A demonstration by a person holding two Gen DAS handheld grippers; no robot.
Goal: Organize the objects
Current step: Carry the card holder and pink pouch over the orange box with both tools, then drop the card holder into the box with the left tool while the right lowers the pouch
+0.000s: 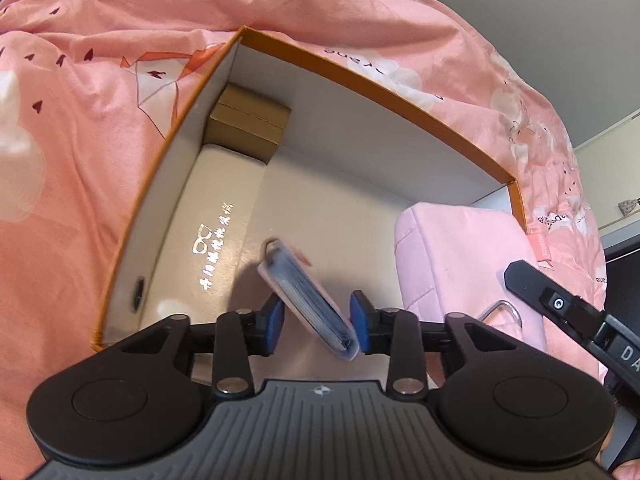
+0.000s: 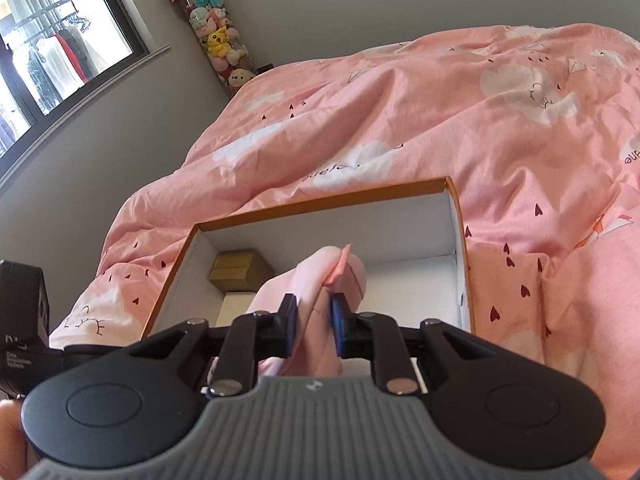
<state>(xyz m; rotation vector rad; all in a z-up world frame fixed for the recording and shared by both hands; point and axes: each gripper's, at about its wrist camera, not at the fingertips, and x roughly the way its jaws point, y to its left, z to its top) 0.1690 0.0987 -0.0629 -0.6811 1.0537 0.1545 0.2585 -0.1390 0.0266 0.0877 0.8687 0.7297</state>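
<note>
The left hand-held gripper (image 1: 318,318) is over an open box (image 1: 168,148) with orange outside and white inside, which stands on a bed with a pink duvet (image 1: 80,120). Its jaws stand apart, and a small card holder (image 1: 308,300) with a metal ring is between the blue pads, tilted and blurred; it lies against the right pad, while the left pad seems a little apart from it, so the jaws do not clamp it. Inside the box, a cream case (image 1: 216,232) with shiny letters lies along the left wall, and a small brown carton (image 1: 250,126) sits in the far left corner, just behind the case. A pink pouch (image 1: 460,256) is at the right side of the box. The right hand-held gripper (image 2: 314,322) is clamped on this pouch (image 2: 320,280) and holds it over the box (image 2: 320,200), its fabric pinched between the pads. In the room corner stands a tall tube of plush toys (image 2: 216,40).
</note>
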